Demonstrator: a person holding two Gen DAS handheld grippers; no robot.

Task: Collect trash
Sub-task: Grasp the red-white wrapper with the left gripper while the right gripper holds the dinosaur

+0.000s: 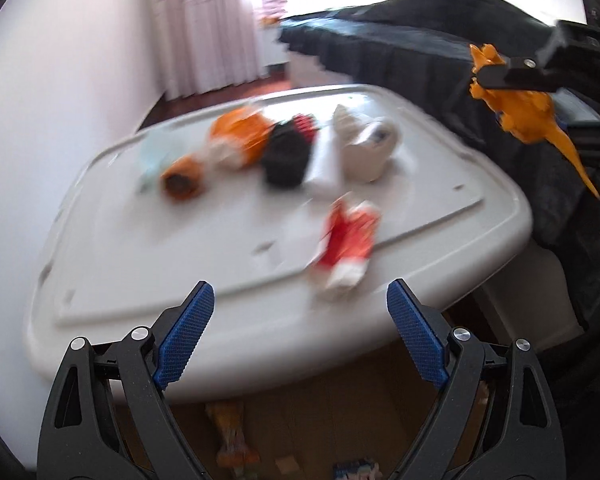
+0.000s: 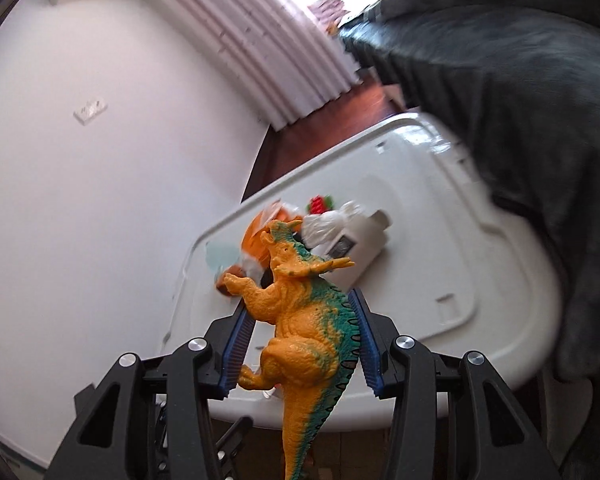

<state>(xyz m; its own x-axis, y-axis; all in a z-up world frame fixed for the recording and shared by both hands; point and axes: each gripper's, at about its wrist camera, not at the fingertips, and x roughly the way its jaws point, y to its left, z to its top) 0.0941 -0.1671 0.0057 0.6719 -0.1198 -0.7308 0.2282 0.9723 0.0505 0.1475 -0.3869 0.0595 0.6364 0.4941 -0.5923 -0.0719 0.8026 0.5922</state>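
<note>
The left wrist view looks forward and downward between its own gripper's fingers (image 1: 188, 340) onto the white lid (image 1: 160, 272), from just off its near edge; the image is motion-blurred. The right wrist view sits low at the lid's edge (image 2: 480, 344), rolled so the lid appears tilted, and faces along its fingers (image 2: 238, 344) toward the wall (image 2: 100, 200) and curtain (image 2: 284, 60). An orange dinosaur (image 2: 300, 320) fills its near field. Both views share the lid, the litter pile (image 1: 284, 148) (image 2: 332, 236), the curtain (image 1: 204, 24) and the dark fabric (image 1: 420, 40) (image 2: 520, 100). The left view also shows the right gripper (image 1: 496, 76) at upper right.
</note>
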